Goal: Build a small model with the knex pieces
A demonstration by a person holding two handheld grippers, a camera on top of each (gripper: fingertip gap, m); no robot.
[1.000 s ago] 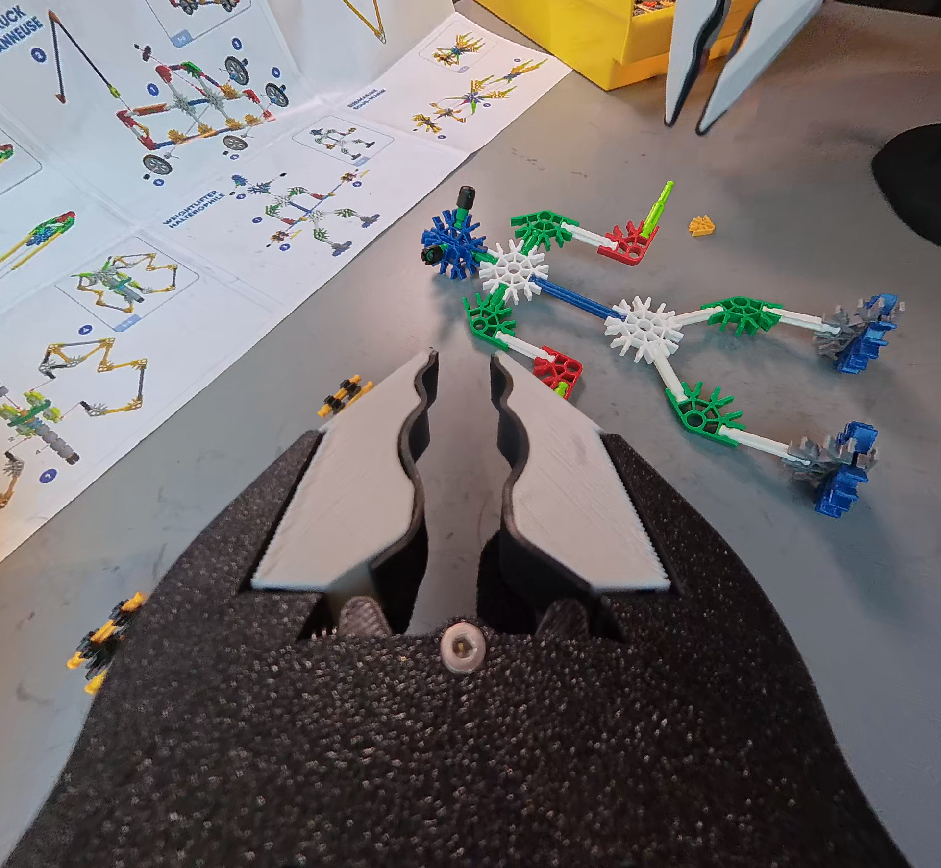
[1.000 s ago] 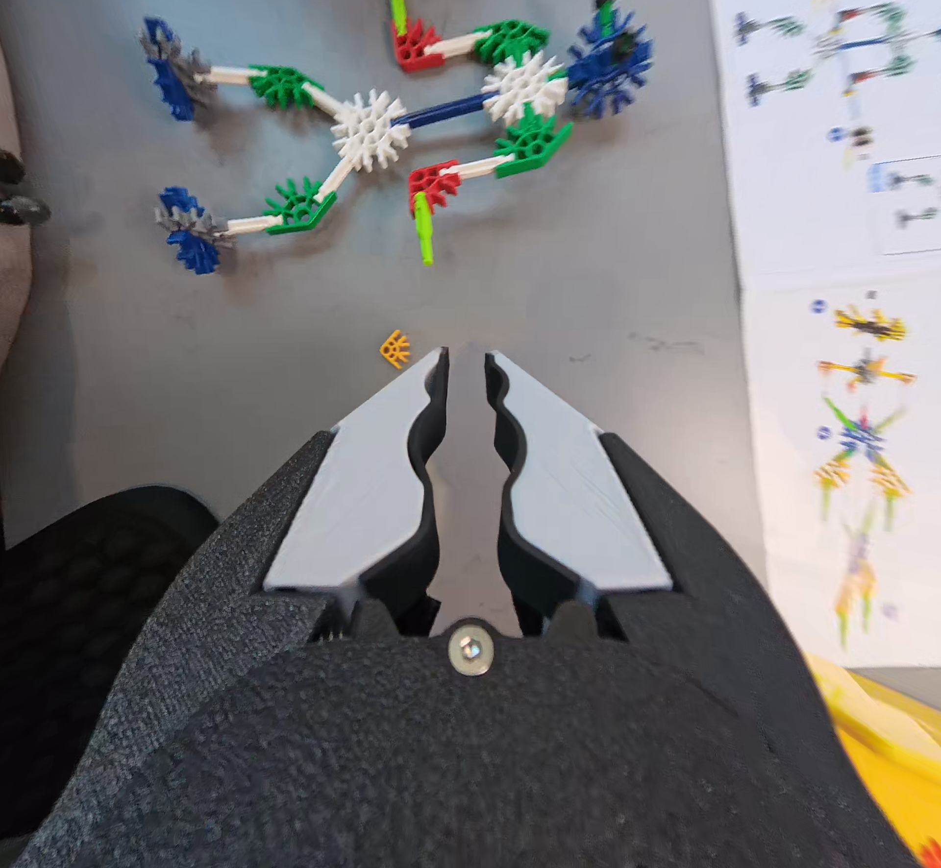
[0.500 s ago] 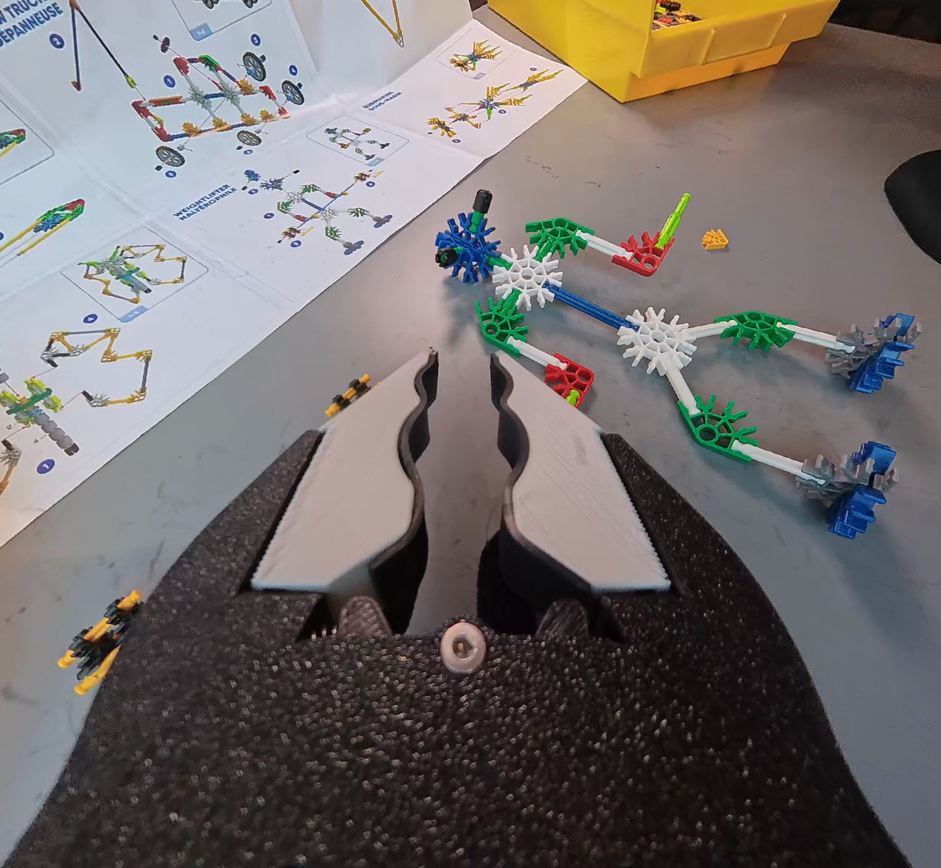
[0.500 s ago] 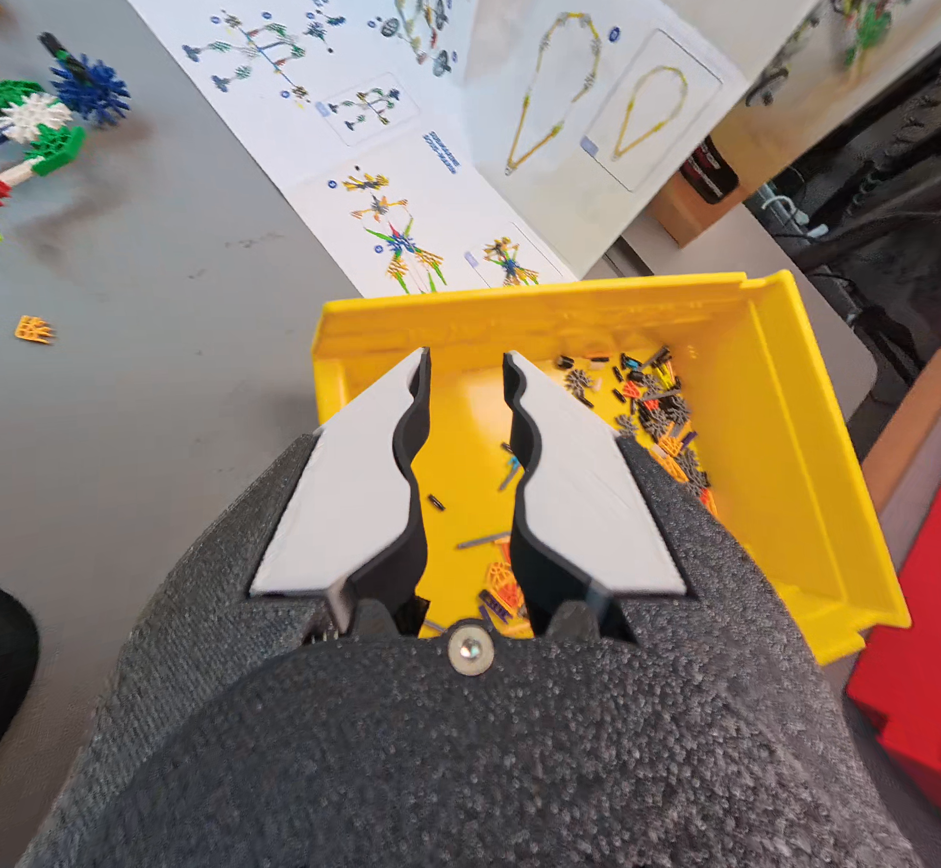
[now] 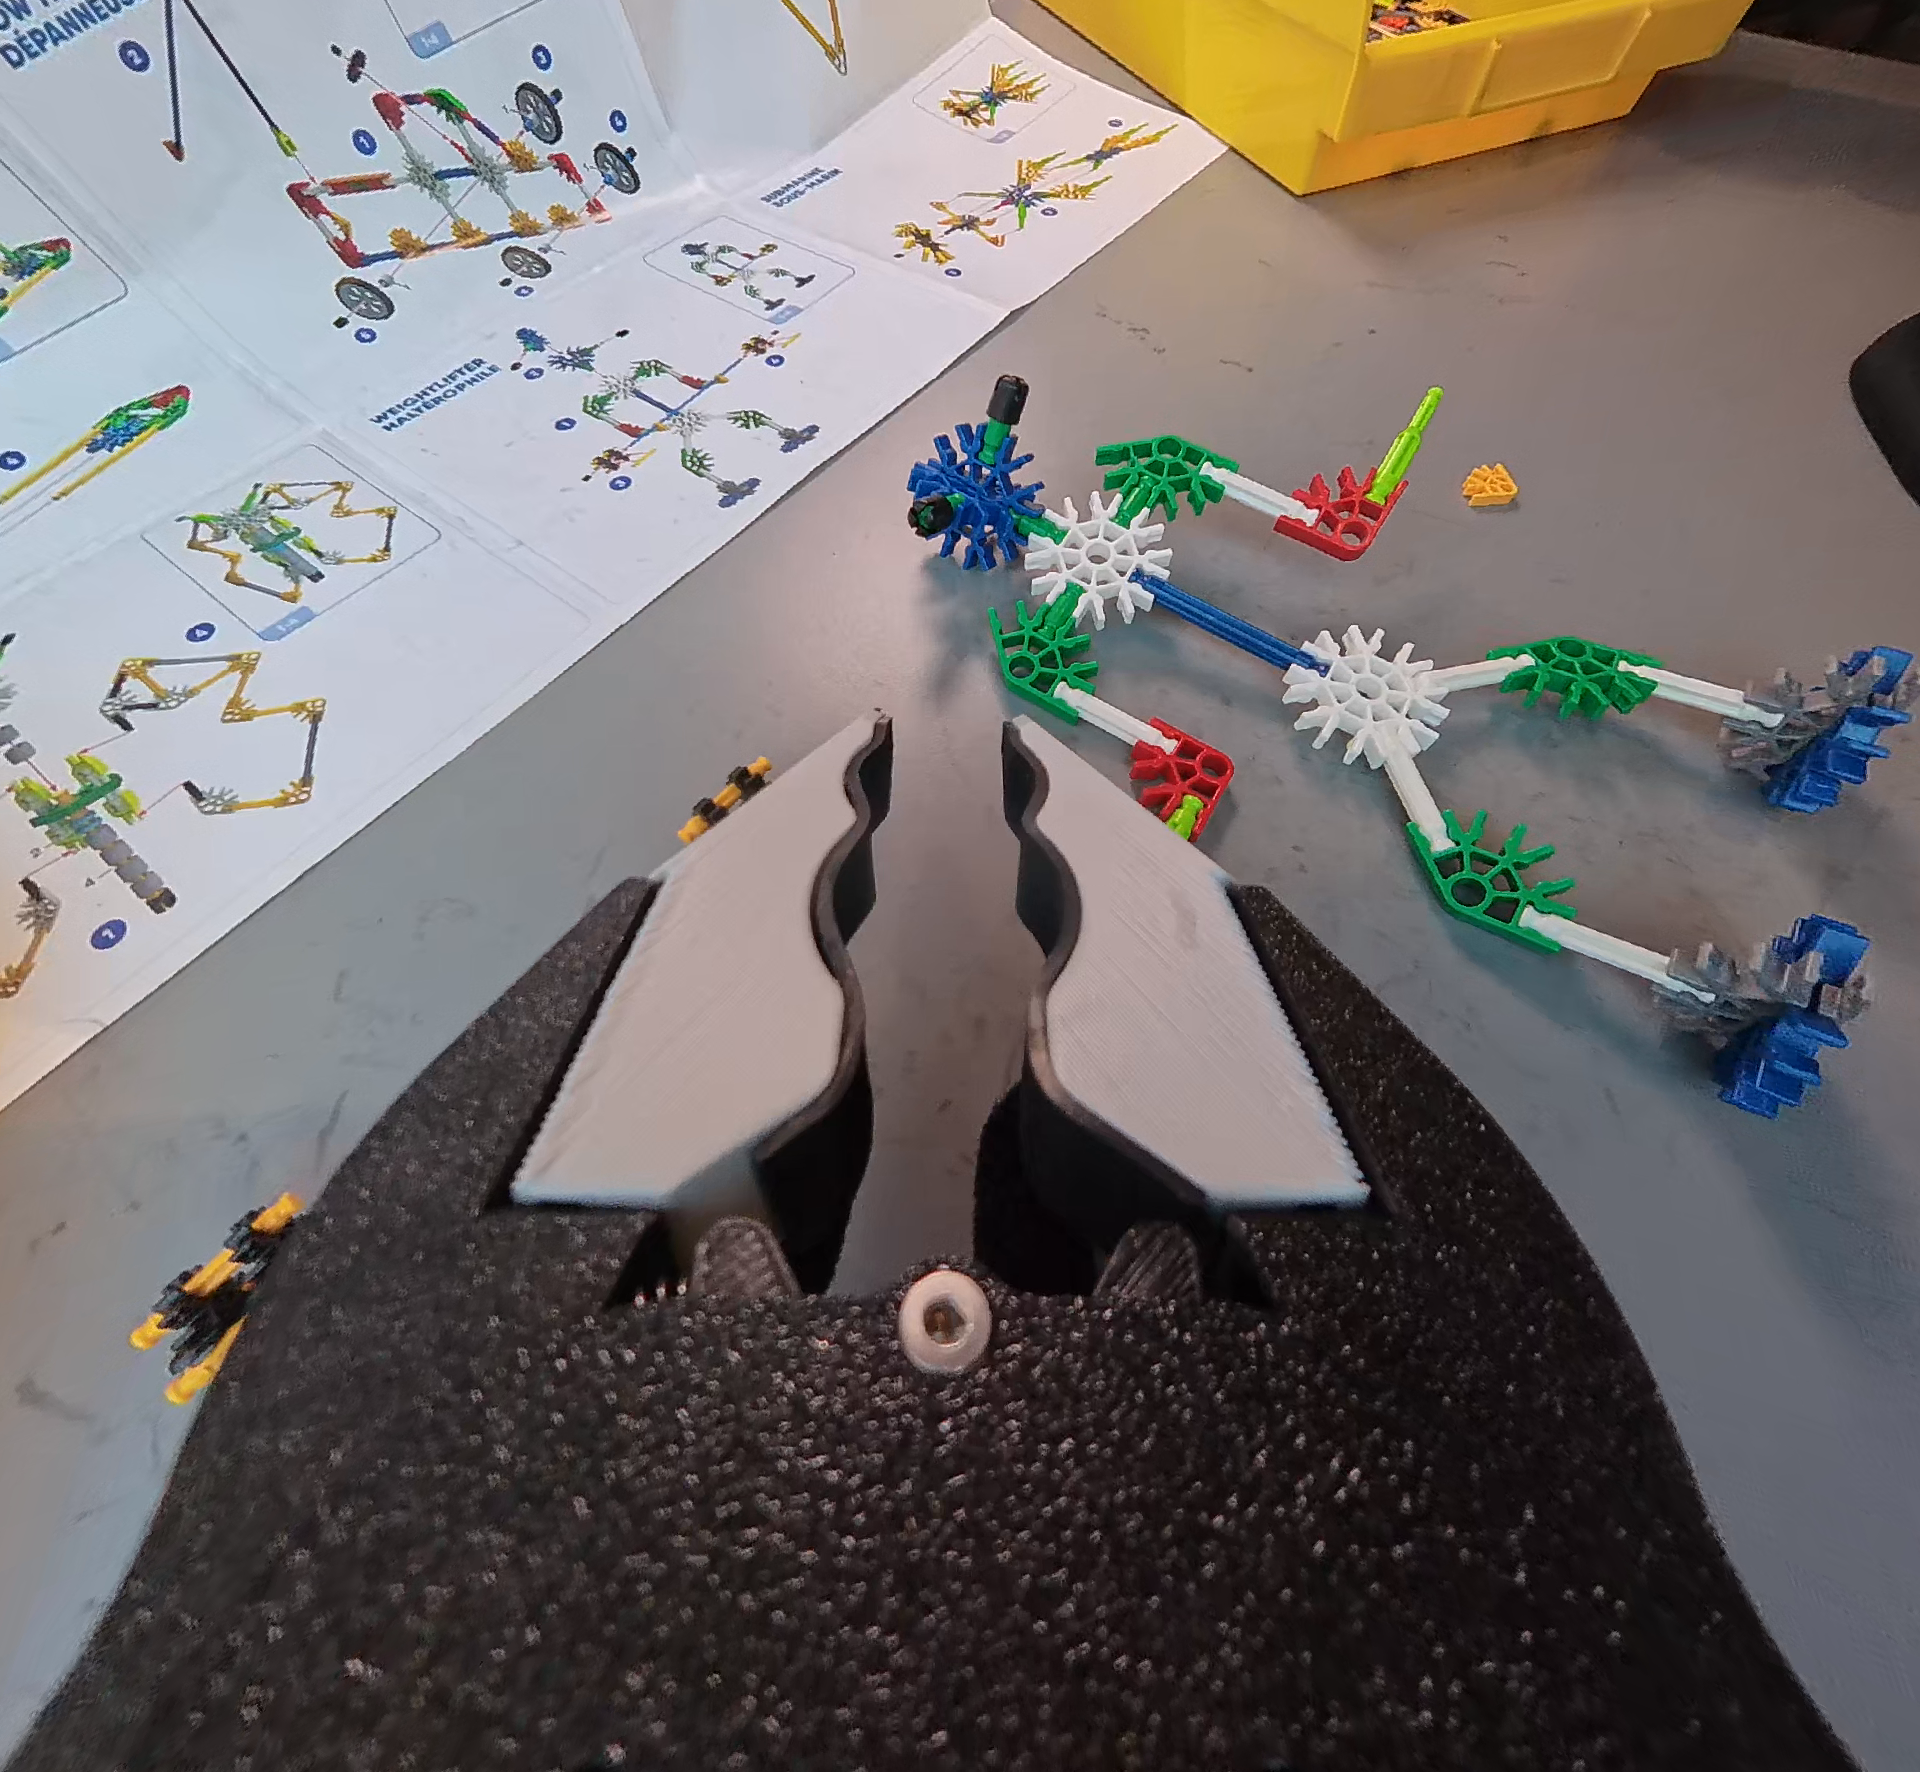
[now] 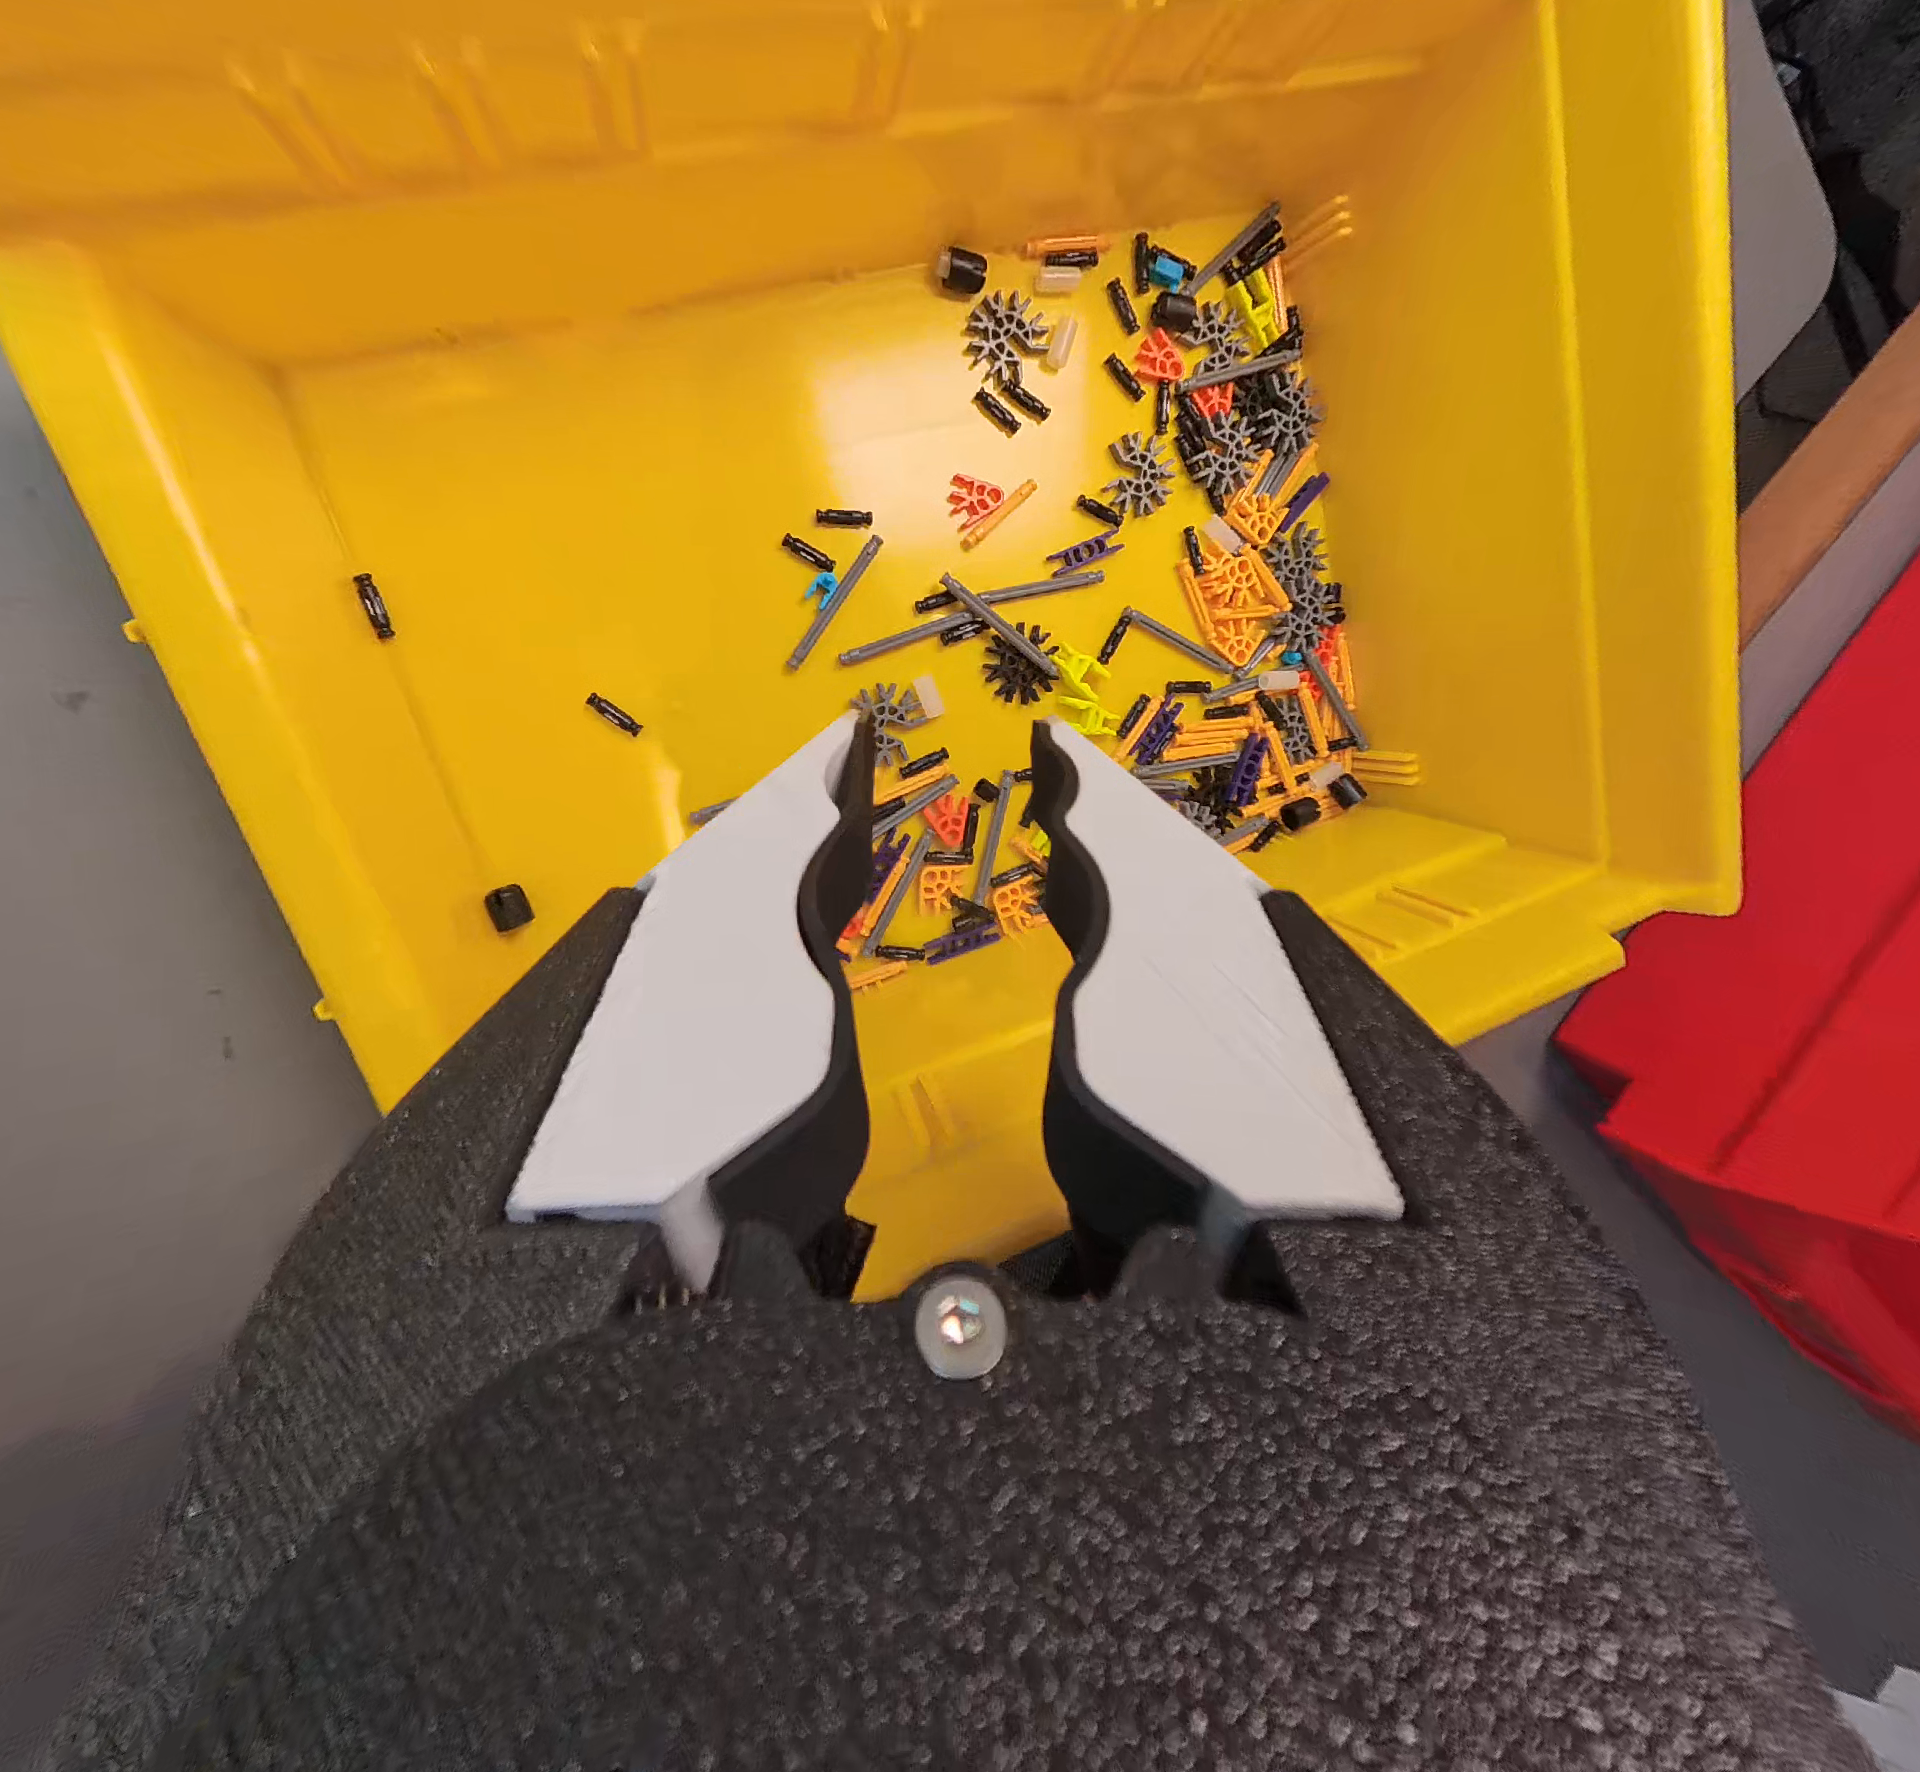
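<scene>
**Two empty grippers, one above the parts bin**

The right gripper [image 6: 945, 735] hangs with jaws parted and empty above the yellow bin [image 6: 1621, 496], whose loose parts [image 6: 1236, 600] lie at centre right. They look light, stiff and small; best pinched across a rod.

The left gripper [image 5: 940, 735], also parted and empty, is near the rod-and-connector model [image 5: 1361, 694] at right of frame, beside the instruction sheet [image 5: 416, 288].
</scene>
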